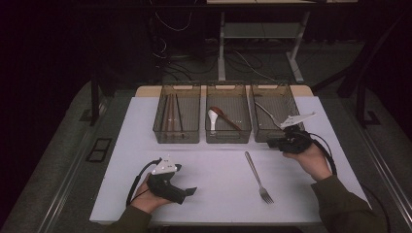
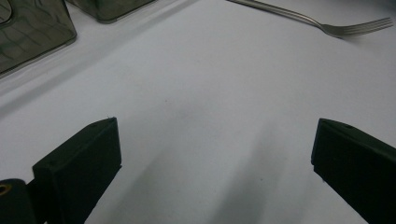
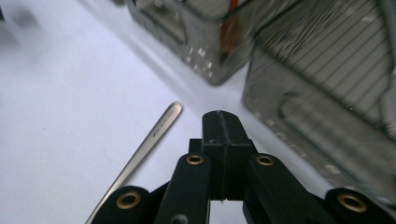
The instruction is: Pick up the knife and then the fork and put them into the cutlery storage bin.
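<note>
A metal fork (image 1: 258, 177) lies on the white table (image 1: 214, 165), tines toward me. My right gripper (image 1: 270, 142) hovers just in front of the right bin (image 1: 275, 136), up and to the right of the fork's handle. In the right gripper view its jaws (image 3: 220, 119) are pressed together with nothing between them, and the fork handle (image 3: 149, 140) lies just to their left. My left gripper (image 1: 188, 192) rests at the front left of the table. Its jaws (image 2: 215, 158) stand wide apart over bare table, with the fork (image 2: 317, 21) farther off.
Three smoky clear bins stand in a row at the back. The left bin (image 1: 177, 136) holds brown chopsticks (image 1: 171, 112). The middle bin (image 1: 228, 137) has a white spoon (image 1: 213, 118) and a wooden spoon (image 1: 227, 116). A metal utensil (image 1: 266, 112) lies in the right bin.
</note>
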{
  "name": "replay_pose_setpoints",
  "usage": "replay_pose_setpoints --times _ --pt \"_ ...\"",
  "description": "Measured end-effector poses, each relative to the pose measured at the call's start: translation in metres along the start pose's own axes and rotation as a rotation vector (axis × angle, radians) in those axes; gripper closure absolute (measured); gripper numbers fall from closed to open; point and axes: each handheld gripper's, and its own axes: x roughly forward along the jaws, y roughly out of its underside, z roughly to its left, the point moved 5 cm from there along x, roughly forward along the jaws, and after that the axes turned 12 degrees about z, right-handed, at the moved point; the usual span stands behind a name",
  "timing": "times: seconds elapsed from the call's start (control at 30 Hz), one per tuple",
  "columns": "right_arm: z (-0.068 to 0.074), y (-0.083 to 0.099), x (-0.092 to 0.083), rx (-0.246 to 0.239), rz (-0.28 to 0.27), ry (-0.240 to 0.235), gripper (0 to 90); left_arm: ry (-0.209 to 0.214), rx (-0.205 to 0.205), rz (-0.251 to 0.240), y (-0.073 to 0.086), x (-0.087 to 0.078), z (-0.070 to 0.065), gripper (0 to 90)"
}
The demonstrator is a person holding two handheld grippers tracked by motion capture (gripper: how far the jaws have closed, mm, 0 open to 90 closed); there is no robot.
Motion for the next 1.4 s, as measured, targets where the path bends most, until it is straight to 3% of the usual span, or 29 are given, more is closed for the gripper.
replay_pose_setpoints --times 0.23,0.5,0.87,1.17,1.4 --pt "0.010 0.001 0.032 -0.019 0.060 -0.020 89.7 -0.007 0.005 0.004 0.001 0.000 0.001 0.8" --pt "0.025 -0.005 0.055 -0.060 0.100 -0.019 89.7 -0.016 -0.003 -0.010 0.000 -0.002 0.001 0.8" --pt "0.026 -0.009 0.066 -0.053 0.109 -0.013 89.7 -0.026 -0.023 -0.022 -0.002 -0.001 0.000 0.8" --pt "0.036 -0.015 0.071 -0.063 0.108 -0.041 89.7 -0.028 -0.012 -0.037 -0.004 -0.002 -0.002 1.0" --pt "0.051 -0.023 0.077 -0.103 0.116 -0.069 89.7 -0.033 -0.009 -0.030 -0.003 -0.001 -0.001 1.0"
